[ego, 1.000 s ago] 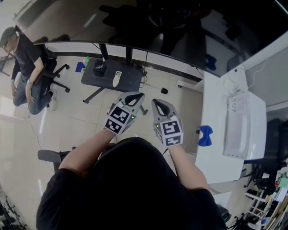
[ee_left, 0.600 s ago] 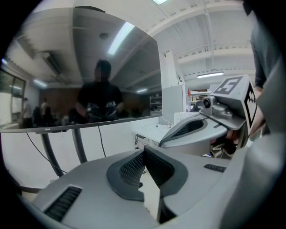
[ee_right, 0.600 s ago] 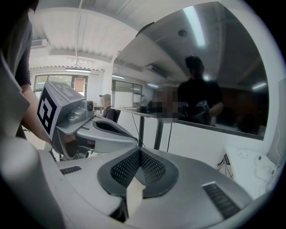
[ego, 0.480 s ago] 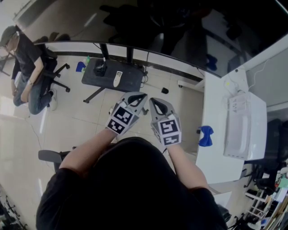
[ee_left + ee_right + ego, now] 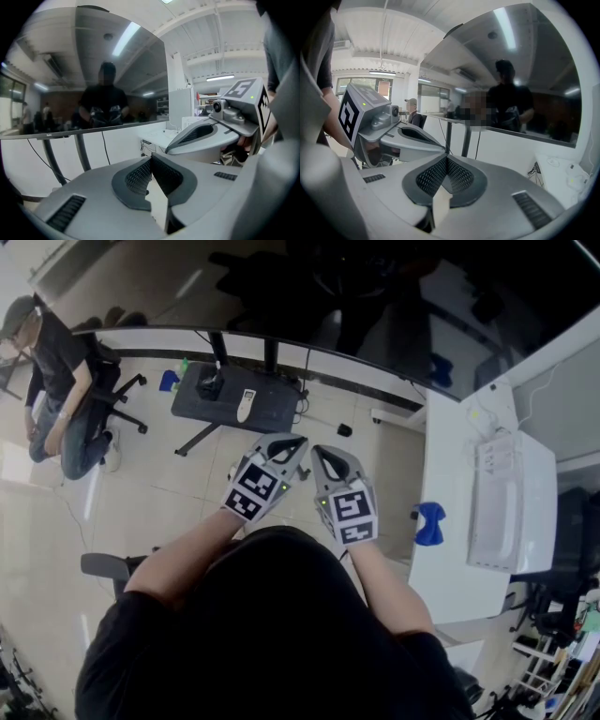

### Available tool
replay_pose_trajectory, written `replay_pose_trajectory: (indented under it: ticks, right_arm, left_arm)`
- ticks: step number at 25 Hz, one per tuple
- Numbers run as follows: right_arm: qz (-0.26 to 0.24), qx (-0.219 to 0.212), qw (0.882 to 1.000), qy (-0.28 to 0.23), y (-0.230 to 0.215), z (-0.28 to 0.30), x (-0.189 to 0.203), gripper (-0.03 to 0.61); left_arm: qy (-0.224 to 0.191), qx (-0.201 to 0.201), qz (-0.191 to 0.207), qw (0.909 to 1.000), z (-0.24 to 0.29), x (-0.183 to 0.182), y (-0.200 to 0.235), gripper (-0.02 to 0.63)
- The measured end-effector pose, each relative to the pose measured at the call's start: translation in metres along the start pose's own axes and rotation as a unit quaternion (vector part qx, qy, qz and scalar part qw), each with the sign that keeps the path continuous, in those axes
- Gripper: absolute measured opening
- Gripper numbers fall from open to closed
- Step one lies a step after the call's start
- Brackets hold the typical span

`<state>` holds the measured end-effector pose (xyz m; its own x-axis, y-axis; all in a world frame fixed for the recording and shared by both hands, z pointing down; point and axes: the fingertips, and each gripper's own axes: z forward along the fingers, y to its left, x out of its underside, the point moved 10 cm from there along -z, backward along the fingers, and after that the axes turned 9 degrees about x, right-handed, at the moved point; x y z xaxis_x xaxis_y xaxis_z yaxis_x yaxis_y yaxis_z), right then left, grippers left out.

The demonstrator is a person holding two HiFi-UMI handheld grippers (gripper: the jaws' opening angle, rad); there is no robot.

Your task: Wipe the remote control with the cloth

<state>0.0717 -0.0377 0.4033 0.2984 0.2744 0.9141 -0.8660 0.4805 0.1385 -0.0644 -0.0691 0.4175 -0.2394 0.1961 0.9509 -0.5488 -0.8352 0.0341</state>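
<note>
Both claws are shut tight, nothing between the jaws. The remote control (image 5: 244, 405) lies on the dark low table (image 5: 279, 407), at eleven o'clock from the left gripper (image 5: 300, 442) and well apart from it. The right gripper (image 5: 316, 452) is just beside its mate. A blue crumple, probably the cloth (image 5: 428, 523), sits at three o'clock on the white desk (image 5: 452, 474).

The remote is probably light, stiff and slick, so pinch its long edges. The cloth is soft and limp, so take a raised fold.

White remote (image 5: 245, 405) lies flat on dark table (image 5: 272, 411), w/ blue cloth (image 5: 429, 523) crumpled at edge of white desk (image 5: 450, 465), well apart.
</note>
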Motion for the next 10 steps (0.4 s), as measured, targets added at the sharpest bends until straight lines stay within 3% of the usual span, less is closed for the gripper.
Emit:
replay_pose_trajectory:
  ticks: [10]
  right_arm:
    - [0.004, 0.002, 1.000, 0.002, -0.0017, -0.0038, -0.0001, 0.008]
  left_arm:
    - [0.004, -0.001, 0.001, 1.0000, 0.0013, 0.0004, -0.0028, 0.002]
